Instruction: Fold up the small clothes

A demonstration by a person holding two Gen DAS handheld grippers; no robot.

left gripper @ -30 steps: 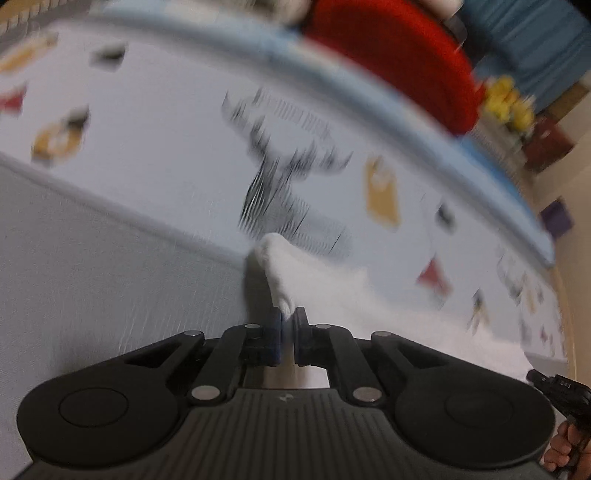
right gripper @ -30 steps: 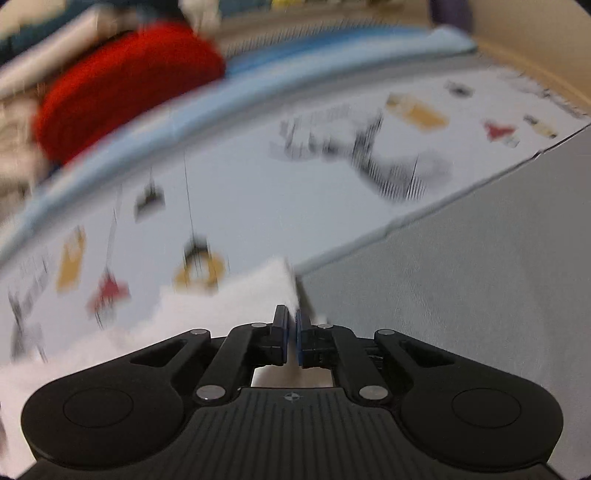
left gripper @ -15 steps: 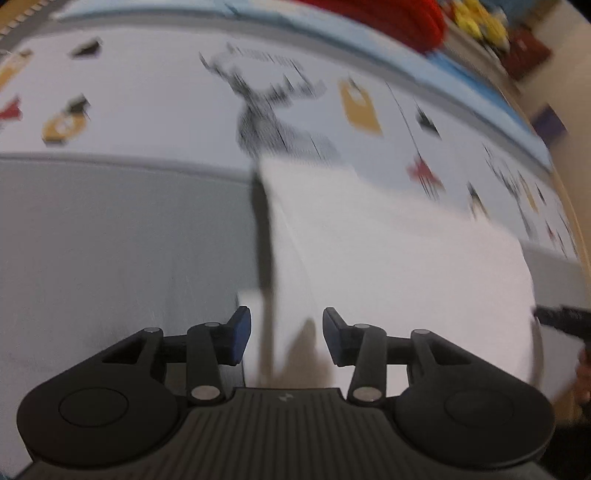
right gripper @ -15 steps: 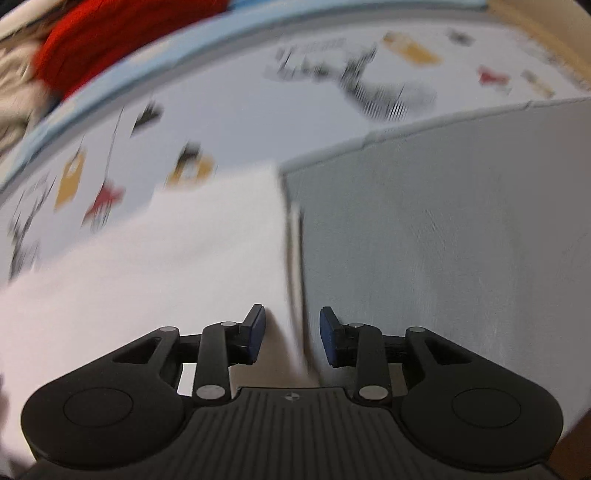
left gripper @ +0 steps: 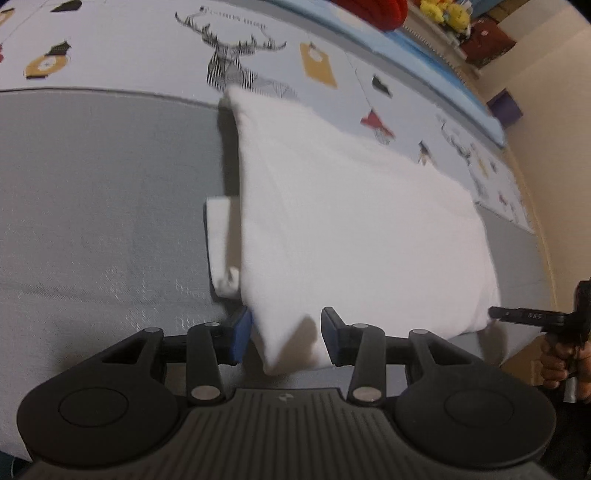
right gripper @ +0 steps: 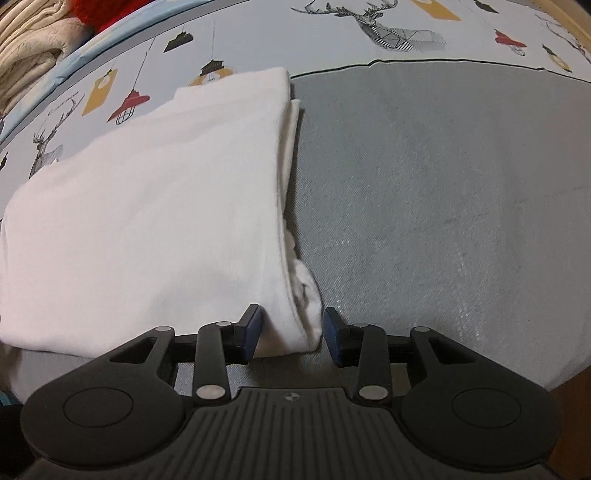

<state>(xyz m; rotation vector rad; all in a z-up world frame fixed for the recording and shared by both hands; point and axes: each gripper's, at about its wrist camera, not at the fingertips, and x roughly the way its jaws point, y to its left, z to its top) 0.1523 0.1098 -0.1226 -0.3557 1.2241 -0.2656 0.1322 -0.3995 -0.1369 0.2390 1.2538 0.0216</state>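
Note:
A white garment lies folded on the grey mat, its far part over the printed sheet. My left gripper is open, with the garment's near left corner lying loose between its fingers. My right gripper is open, with the garment's near right corner between its fingers. The garment also fills the left of the right wrist view. The right gripper's tip shows at the right edge of the left wrist view.
A pale blue sheet printed with deer and lanterns lies under the grey mat. A red cushion and yellow toys sit beyond the bed. Folded beige bedding is at the far left.
Both grippers opened and let go of the garment's corners after bringing them toward me. The garment has settled flat in a fold on the mat.

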